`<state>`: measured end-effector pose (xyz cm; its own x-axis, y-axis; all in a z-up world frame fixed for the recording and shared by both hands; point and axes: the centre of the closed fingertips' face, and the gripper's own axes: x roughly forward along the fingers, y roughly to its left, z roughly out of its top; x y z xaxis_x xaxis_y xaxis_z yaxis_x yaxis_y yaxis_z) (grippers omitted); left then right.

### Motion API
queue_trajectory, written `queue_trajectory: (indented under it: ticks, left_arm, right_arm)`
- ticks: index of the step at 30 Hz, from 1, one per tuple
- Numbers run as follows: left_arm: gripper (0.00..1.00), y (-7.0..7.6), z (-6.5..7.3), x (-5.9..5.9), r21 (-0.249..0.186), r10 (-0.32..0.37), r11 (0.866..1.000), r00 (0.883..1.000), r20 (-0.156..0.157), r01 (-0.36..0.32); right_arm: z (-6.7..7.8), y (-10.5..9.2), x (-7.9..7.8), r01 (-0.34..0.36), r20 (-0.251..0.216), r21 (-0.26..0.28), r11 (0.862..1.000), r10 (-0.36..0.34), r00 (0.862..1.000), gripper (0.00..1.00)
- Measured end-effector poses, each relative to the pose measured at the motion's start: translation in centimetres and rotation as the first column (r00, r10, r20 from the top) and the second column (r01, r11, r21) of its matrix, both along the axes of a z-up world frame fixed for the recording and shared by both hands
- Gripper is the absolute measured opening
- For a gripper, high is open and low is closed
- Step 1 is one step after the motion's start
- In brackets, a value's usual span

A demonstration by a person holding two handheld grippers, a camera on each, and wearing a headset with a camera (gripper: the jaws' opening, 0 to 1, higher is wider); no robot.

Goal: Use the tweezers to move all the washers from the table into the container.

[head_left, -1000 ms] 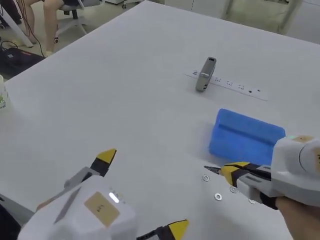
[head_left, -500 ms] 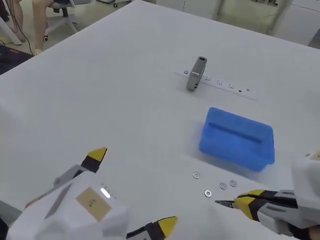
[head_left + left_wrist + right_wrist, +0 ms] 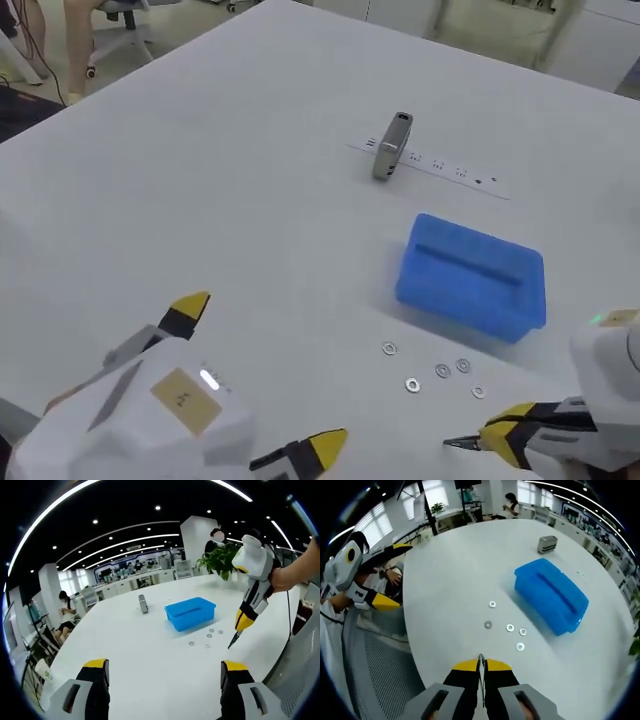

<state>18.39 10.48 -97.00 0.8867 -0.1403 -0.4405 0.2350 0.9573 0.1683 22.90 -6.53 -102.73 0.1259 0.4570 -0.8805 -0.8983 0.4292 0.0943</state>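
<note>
Right gripper (image 3: 507, 433) (jaws closed) pinches tweezers (image 3: 457, 441).

No words, numbers or brand names are showing clearly enough to read. In the lower left of the head view, a small tan square sticker (image 3: 183, 400) is sitting on the white plastic body of the left gripper (image 3: 258, 375). Faint dark marks are showing on it, but they are too small to make out. In the upper centre of the same view, a long flat white strip (image 3: 440, 165) is lying on the white table (image 3: 250, 180). It is carrying a row of tiny dark marks, also too small to read.
</note>
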Motion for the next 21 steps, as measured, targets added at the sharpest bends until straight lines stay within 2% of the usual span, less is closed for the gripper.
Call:
queue_trajectory:
  ticks: [3, 10, 12, 14, 17, 18, 21]
  left_arm:
    - [0.94, 0.0, 0.0, 0.0, 0.001, -0.001, 1.000, 1.000, 0.000, 0.001]
    - [0.93, 0.0, 0.0, 0.0, 0.001, 0.000, 1.000, 1.000, 0.001, 0.000]
    - [0.93, 0.0, -0.1, 0.0, 0.002, 0.000, 1.000, 1.000, 0.000, 0.000]
    - [0.93, 0.1, -0.1, 0.0, 0.003, 0.000, 1.000, 1.000, -0.002, 0.000]
    - [0.92, 0.1, -0.1, 0.0, 0.005, 0.000, 1.000, 1.000, -0.001, 0.000]
    - [0.92, 0.1, -0.1, 0.0, 0.006, 0.000, 1.000, 1.000, -0.002, 0.000]
    - [0.92, 0.1, -0.1, 0.0, 0.007, -0.001, 1.000, 1.000, -0.003, 0.001]
  right_arm:
    - [0.1, 0.2, 0.2, -0.012, 0.005, -0.013, 1.000, 0.013, 1.000, 0.00]
    - [0.5, 1.4, 1.1, -0.008, 0.029, 0.018, 1.000, 0.008, 1.000, 0.00]
    - [0.6, 1.8, 1.3, 0.005, 0.040, 0.042, 0.999, -0.007, 0.999, 0.00]
    - [0.8, 2.2, 1.5, 0.017, 0.058, 0.088, 0.996, -0.022, 0.998, 0.00]
    - [1.1, 2.6, 1.8, 0.049, 0.103, 0.164, 0.985, -0.067, 0.992, 0.00]
    - [1.1, 2.6, 1.9, 0.049, 0.134, 0.179, 0.983, -0.074, 0.988, 0.00]
    - [1.2, 2.8, 1.9, 0.057, 0.174, 0.225, 0.973, -0.098, 0.980, 0.00]
